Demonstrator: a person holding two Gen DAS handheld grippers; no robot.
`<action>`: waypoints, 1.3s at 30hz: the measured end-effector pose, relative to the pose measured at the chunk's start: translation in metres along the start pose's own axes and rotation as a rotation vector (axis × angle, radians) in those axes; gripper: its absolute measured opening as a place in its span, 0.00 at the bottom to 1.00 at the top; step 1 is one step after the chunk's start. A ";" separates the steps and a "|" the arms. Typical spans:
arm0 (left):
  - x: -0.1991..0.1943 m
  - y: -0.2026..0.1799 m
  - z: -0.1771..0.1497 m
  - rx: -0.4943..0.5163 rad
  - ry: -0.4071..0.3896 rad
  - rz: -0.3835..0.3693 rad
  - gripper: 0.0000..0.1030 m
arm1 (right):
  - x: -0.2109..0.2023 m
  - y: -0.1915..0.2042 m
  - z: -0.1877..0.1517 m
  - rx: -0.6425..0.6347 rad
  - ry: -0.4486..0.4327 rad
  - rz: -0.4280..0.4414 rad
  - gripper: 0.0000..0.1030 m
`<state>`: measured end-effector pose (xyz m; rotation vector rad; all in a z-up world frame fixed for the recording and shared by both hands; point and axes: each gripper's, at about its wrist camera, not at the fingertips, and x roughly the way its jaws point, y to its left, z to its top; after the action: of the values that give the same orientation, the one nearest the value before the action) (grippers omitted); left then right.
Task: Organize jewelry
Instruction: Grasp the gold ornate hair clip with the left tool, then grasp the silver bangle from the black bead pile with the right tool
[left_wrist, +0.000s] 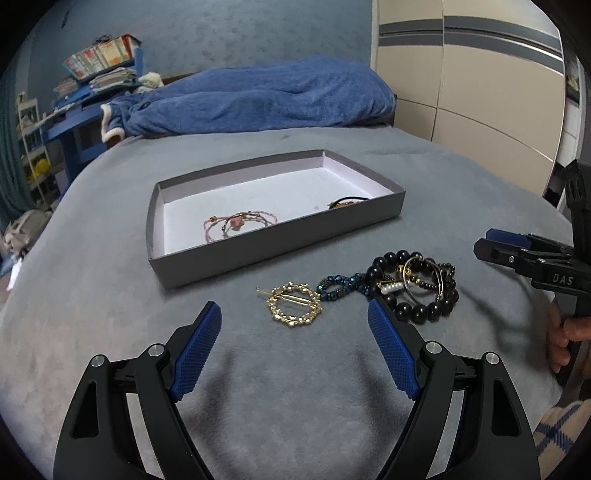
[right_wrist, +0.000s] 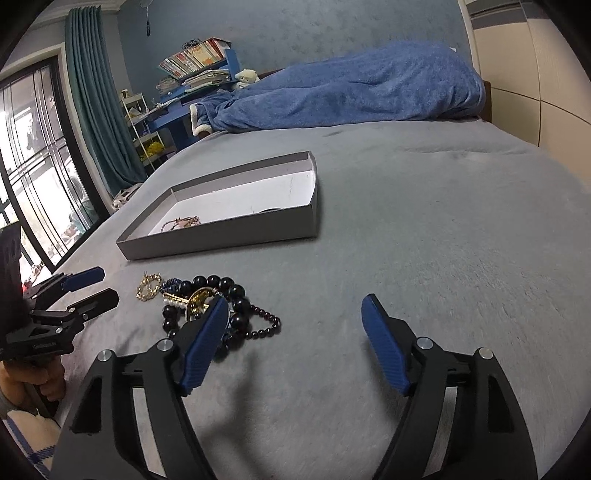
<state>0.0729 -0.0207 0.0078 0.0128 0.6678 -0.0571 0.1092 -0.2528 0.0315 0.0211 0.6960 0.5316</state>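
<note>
A grey shallow box lies on the grey bed; it holds a pink cord bracelet and a dark item at its right end. In front of it lie a gold ring-shaped hair clip, a blue beaded bracelet and a tangle of black bead bracelets. My left gripper is open just short of the gold clip. My right gripper is open, its left finger over the black bead pile. The box and clip also show in the right wrist view.
A blue blanket lies bunched at the bed's far end. A blue shelf with books stands at the far left, a wardrobe to the right. A window with a teal curtain is at the left.
</note>
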 end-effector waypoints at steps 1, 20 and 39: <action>0.001 -0.001 0.000 0.008 0.003 0.001 0.80 | 0.000 0.001 0.000 -0.006 0.003 -0.004 0.72; 0.044 0.006 0.004 -0.017 0.167 0.021 0.69 | 0.007 0.000 -0.001 -0.001 0.041 -0.012 0.72; 0.044 0.032 0.003 -0.136 0.114 -0.008 0.40 | 0.007 0.032 -0.003 -0.150 0.054 0.021 0.72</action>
<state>0.1113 0.0088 -0.0169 -0.1178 0.7844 -0.0188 0.0973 -0.2226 0.0305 -0.1264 0.7076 0.6051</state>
